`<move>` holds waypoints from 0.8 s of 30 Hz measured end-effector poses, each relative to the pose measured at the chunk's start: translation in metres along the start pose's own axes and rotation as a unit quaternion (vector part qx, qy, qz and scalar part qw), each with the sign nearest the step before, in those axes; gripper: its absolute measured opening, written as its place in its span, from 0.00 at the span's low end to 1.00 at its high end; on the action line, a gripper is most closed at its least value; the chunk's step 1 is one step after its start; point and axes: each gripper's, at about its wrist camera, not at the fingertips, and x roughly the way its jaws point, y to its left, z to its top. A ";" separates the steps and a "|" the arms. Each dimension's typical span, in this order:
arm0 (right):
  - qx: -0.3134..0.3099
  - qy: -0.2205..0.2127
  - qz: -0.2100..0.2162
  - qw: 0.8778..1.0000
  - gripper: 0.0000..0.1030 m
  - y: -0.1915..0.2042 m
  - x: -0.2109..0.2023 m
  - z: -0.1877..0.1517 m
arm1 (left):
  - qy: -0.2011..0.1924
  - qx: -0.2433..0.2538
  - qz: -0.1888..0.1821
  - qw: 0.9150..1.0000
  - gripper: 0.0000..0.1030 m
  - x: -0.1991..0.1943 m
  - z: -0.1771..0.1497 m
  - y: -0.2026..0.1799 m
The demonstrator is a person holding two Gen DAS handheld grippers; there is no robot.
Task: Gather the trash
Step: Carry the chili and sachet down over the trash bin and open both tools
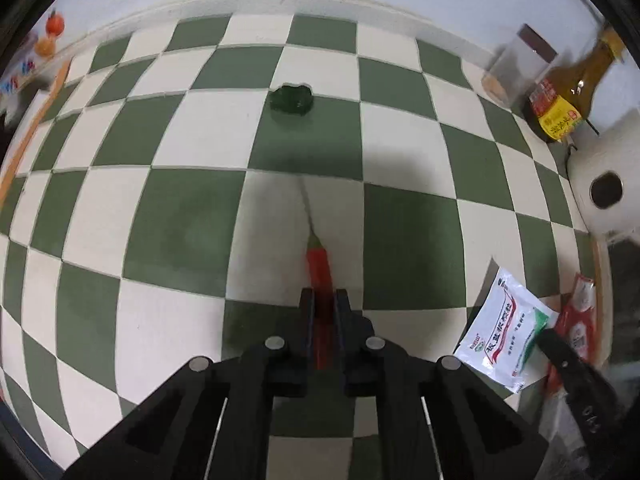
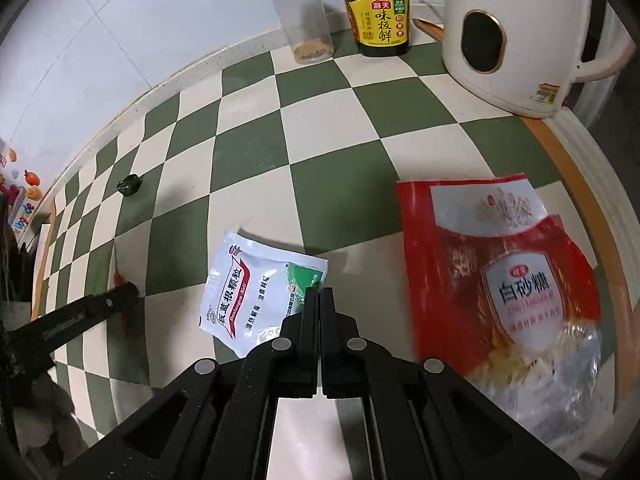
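Left tool (image 1: 324, 300): jaws standing narrow around a red chili (image 1: 319, 266), its green stem pointing ahead of the tips; whether the pads are pressing it cannot be told
Right tool (image 2: 319, 300): jaws lying fully together, tips hovering at the green corner of the white sachet (image 2: 248, 292), gripping nothing
Red sugar bag (image 2: 496, 276): lying just right of the right tool on the checkered table (image 2: 256, 148)
Left view only: chili stem, dark green lump (image 1: 291, 99) far ahead
Right view only: full bag, jar (image 2: 302, 20), sauce bottle (image 2: 376, 12), white kettle (image 2: 516, 32) standing far ahead
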 end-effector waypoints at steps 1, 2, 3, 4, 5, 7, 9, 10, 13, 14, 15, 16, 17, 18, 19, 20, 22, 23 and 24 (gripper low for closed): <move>-0.001 0.000 0.004 1.000 0.00 -0.001 -0.003 -0.002 | -0.002 0.009 0.012 1.000 0.06 -0.003 -0.003 -0.001; -0.001 0.000 0.010 1.000 0.00 -0.001 -0.006 -0.005 | -0.006 0.021 0.024 0.999 0.06 -0.009 -0.010 -0.001; -0.003 -0.001 0.020 1.000 0.00 0.000 -0.012 -0.009 | -0.014 0.029 0.032 0.999 0.06 -0.018 -0.020 0.000; -0.005 -0.001 0.030 1.000 0.00 0.000 -0.019 -0.014 | -0.019 0.036 0.037 0.998 0.06 -0.028 -0.031 0.002; -0.008 -0.003 0.045 0.999 0.00 0.000 -0.027 -0.022 | -0.024 0.043 0.039 0.998 0.06 -0.039 -0.041 0.004; -0.015 -0.005 0.064 0.998 0.00 0.001 -0.046 -0.041 | -0.038 0.047 0.037 0.998 0.06 -0.068 -0.075 0.011; -0.022 -0.003 0.087 0.996 0.00 0.001 -0.070 -0.072 | -0.039 0.043 0.022 0.998 0.06 -0.090 -0.108 0.023; -0.020 0.002 0.097 0.995 0.00 0.001 -0.080 -0.086 | -0.035 0.039 0.011 0.999 0.06 -0.102 -0.126 0.031; -0.017 0.034 0.126 0.991 0.00 -0.004 -0.108 -0.142 | -0.003 0.032 -0.027 0.999 0.06 -0.124 -0.186 0.044; -0.015 0.047 0.133 0.990 0.00 -0.006 -0.113 -0.161 | 0.013 0.030 -0.040 0.999 0.06 -0.126 -0.207 0.048; -0.015 0.070 0.137 0.988 0.00 -0.008 -0.117 -0.188 | 0.031 0.029 -0.048 0.998 0.06 -0.125 -0.225 0.052; -0.019 0.082 0.134 0.987 0.00 -0.010 -0.119 -0.206 | 0.052 0.026 -0.055 0.997 0.06 -0.120 -0.246 0.058; -0.026 0.099 0.126 0.987 0.00 -0.011 -0.117 -0.231 | 0.073 0.020 -0.065 0.995 0.06 -0.112 -0.262 0.063; -0.033 0.111 0.120 0.986 0.00 -0.013 -0.113 -0.250 | 0.096 0.007 -0.073 0.993 0.06 -0.100 -0.278 0.072; -0.037 0.128 0.111 0.985 0.00 -0.015 -0.102 -0.274 | 0.123 -0.007 -0.075 0.990 0.06 -0.082 -0.296 0.082; -0.032 0.150 0.106 0.982 0.00 -0.019 -0.084 -0.299 | 0.150 -0.024 -0.080 0.985 0.06 -0.056 -0.315 0.095; -0.015 0.187 0.093 0.978 0.00 -0.029 -0.038 -0.346 | 0.178 -0.047 -0.082 0.979 0.06 -0.015 -0.339 0.112; -0.012 0.201 0.080 0.976 0.00 -0.032 -0.012 -0.368 | 0.195 -0.056 -0.079 0.976 0.06 0.015 -0.352 0.120; -0.006 0.219 0.070 0.973 0.00 -0.036 0.021 -0.392 | 0.212 -0.065 -0.083 0.972 0.06 0.052 -0.366 0.129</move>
